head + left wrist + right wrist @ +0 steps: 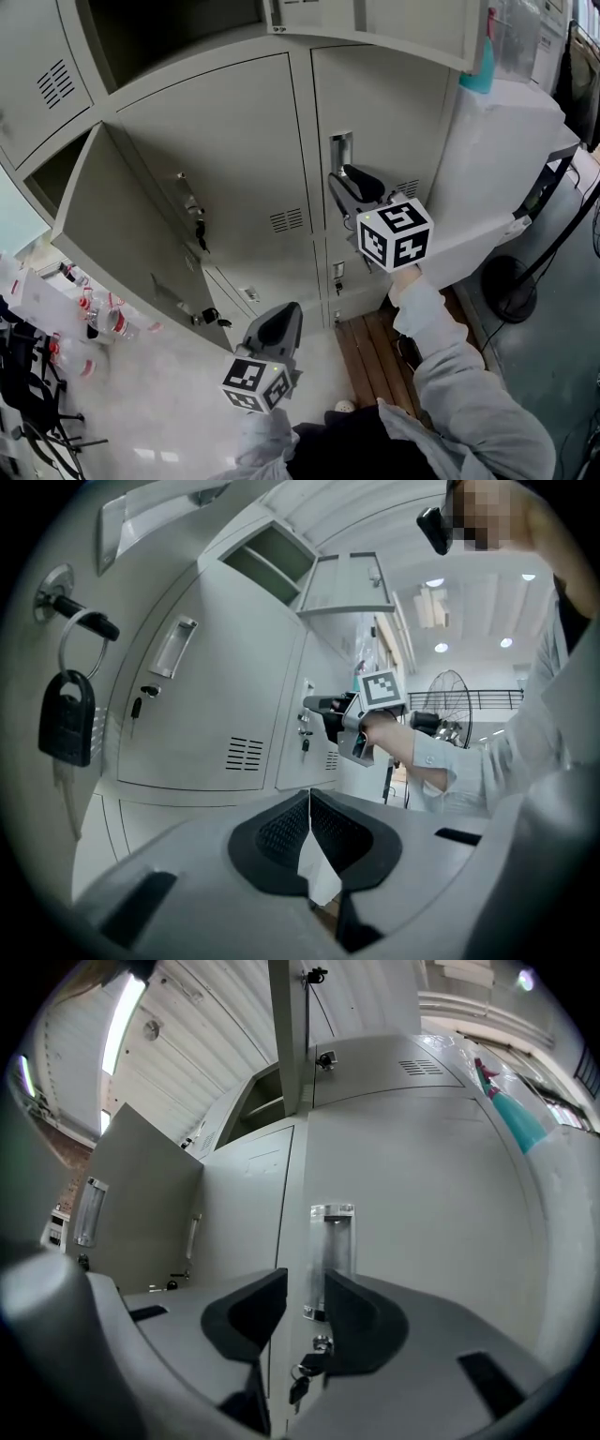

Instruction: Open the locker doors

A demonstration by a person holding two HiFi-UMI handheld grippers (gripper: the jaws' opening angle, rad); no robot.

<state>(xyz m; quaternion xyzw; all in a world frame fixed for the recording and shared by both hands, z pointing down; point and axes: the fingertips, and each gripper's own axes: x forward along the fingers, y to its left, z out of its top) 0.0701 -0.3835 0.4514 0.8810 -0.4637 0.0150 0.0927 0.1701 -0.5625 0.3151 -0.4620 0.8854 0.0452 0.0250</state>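
Up by the closed locker door (375,112) near the lockers' right edge, R gripper (305,1307) has jaws spread, nothing pinched, w/ the door's recessed handle (332,1251) showing thru the gap. L gripper (309,808) sits lower, jaws pressed together, empty. Open door (122,225) hangs toward the lockers' left edge.

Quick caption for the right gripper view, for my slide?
Right gripper, jaws apart, faces the recessed handle of a closed locker door; open door at left.
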